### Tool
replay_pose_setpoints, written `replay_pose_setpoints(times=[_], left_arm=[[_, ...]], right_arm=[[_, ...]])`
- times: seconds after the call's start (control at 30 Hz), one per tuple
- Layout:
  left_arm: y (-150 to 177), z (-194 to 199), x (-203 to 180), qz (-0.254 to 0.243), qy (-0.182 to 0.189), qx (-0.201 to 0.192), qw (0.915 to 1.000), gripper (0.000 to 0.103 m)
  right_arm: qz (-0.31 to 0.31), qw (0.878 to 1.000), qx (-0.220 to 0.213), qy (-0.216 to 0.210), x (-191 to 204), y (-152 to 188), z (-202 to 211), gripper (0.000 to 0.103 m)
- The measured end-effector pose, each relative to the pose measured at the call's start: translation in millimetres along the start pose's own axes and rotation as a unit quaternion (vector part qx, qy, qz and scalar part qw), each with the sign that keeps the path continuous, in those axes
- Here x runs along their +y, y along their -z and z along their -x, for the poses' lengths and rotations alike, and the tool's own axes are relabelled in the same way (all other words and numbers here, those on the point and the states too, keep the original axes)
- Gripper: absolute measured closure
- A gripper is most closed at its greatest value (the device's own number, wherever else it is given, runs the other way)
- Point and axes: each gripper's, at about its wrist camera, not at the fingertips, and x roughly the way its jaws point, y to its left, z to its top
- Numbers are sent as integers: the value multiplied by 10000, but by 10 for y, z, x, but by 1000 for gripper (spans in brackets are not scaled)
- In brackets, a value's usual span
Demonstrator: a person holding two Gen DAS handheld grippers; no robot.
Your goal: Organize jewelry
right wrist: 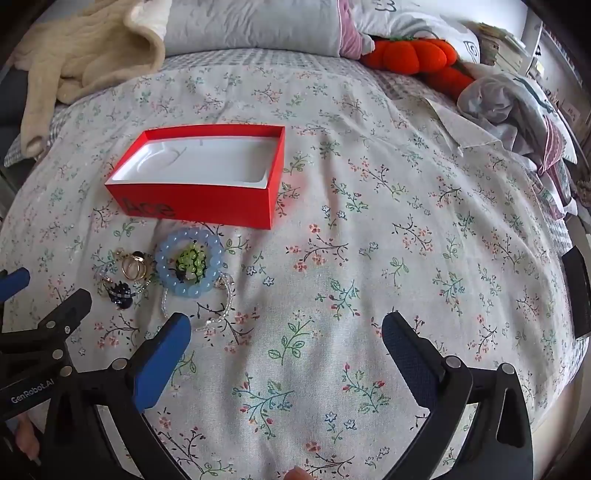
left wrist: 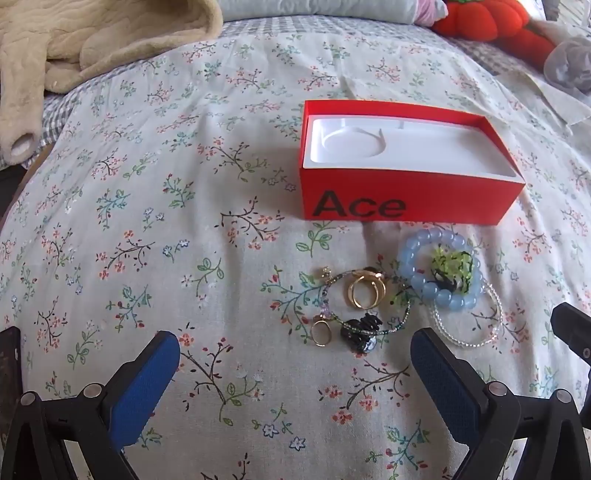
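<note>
An open red "Ace" box (left wrist: 406, 199) with an empty white tray stands on the floral bedspread; it also shows in the right wrist view (right wrist: 199, 201). Just in front of it lies a heap of jewelry: a blue bead bracelet (left wrist: 417, 288) (right wrist: 170, 278) around a green bead piece (left wrist: 448, 262), gold rings (left wrist: 365, 291) (right wrist: 135, 269), a black claw clip (left wrist: 360, 332) (right wrist: 120, 291), a clear bead bracelet (left wrist: 469, 332) and a thin bead chain. My left gripper (left wrist: 295, 347) is open and empty, just short of the heap. My right gripper (right wrist: 286, 328) is open and empty, right of the heap.
A beige fleece blanket (left wrist: 74, 44) lies at the back left. Pillows (right wrist: 251, 26), an orange plush pumpkin (right wrist: 413, 55) and crumpled grey cloth (right wrist: 495, 96) lie at the back right. The floral bedspread (right wrist: 406, 221) stretches to the right of the box.
</note>
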Motion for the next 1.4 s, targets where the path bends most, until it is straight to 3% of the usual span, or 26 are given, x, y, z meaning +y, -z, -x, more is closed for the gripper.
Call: replay_pose_setpoints(times=[1.4], left_arm=[[2, 71, 0, 3, 36, -116, 9999, 0]], right_arm=[[21, 10000, -17, 23, 6, -23, 73, 0]])
